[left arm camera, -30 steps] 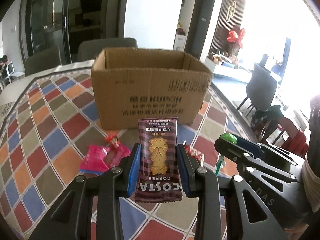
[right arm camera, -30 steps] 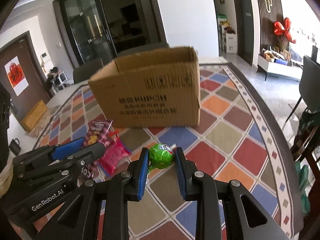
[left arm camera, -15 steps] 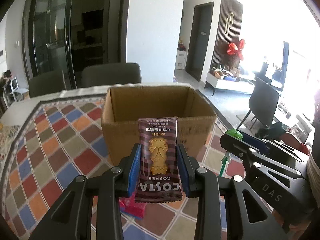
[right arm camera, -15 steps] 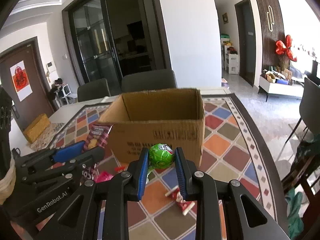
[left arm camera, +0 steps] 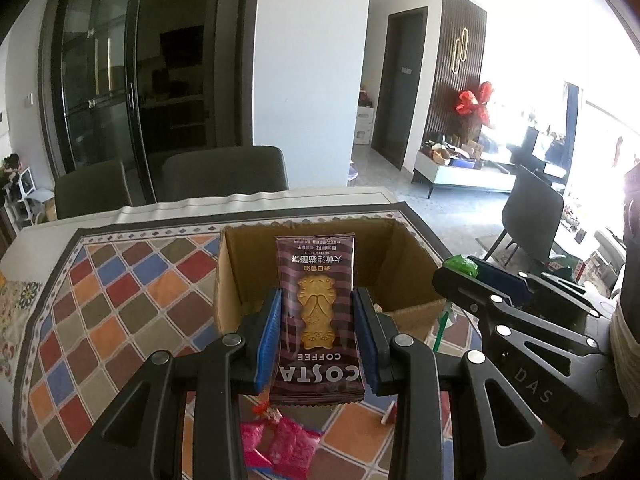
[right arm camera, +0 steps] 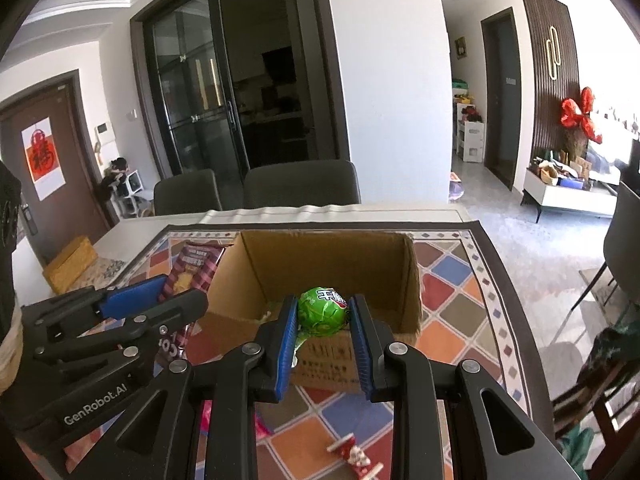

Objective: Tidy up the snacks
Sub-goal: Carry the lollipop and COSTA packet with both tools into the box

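A brown striped Costa Coffee biscuit packet [left arm camera: 318, 316] is pinched upright between the blue pads of the left gripper [left arm camera: 319, 330], its printed label seen upside down. A green-wrapped lollipop [right arm camera: 322, 311] is clamped between the pads of the right gripper [right arm camera: 323, 330], its stick hanging below the pads. Both grippers are held side by side above the near edge of an open cardboard box [right arm camera: 400, 264], which stands on the worktop [left arm camera: 120, 304] covered by a cloth of coloured diamonds. The inside of the box is seen from above in both views; little of its floor can be made out. Below the left gripper, pink sweet packets [left arm camera: 294, 446] are seen lying on the cloth. Near the right gripper, a small red-and-white wrapped sweet [right arm camera: 354, 454] is seen lying on the worktop. Two dark chairs [right arm camera: 300, 184] are placed at the far side of the worktop.
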The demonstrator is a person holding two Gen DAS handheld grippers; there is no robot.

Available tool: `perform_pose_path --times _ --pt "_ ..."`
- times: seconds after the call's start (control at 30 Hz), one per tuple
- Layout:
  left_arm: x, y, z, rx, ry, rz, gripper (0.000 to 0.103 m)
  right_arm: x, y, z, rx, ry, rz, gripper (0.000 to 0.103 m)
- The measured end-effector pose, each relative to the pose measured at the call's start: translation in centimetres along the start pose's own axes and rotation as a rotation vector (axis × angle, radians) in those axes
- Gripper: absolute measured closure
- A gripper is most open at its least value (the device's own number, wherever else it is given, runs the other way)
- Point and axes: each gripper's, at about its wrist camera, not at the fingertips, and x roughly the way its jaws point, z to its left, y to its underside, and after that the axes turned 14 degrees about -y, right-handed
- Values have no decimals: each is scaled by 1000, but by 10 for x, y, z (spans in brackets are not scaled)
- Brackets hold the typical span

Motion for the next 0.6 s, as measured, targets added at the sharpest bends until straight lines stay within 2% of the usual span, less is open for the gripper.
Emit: perform_pose_path --times 0.27,0.6 --pt "26 -24 6 -8 2 56 68 20 -30 -1 -21 20 17 76" --pt "67 -41 6 -19 4 173 66 58 -51 -14 14 27 103 76"
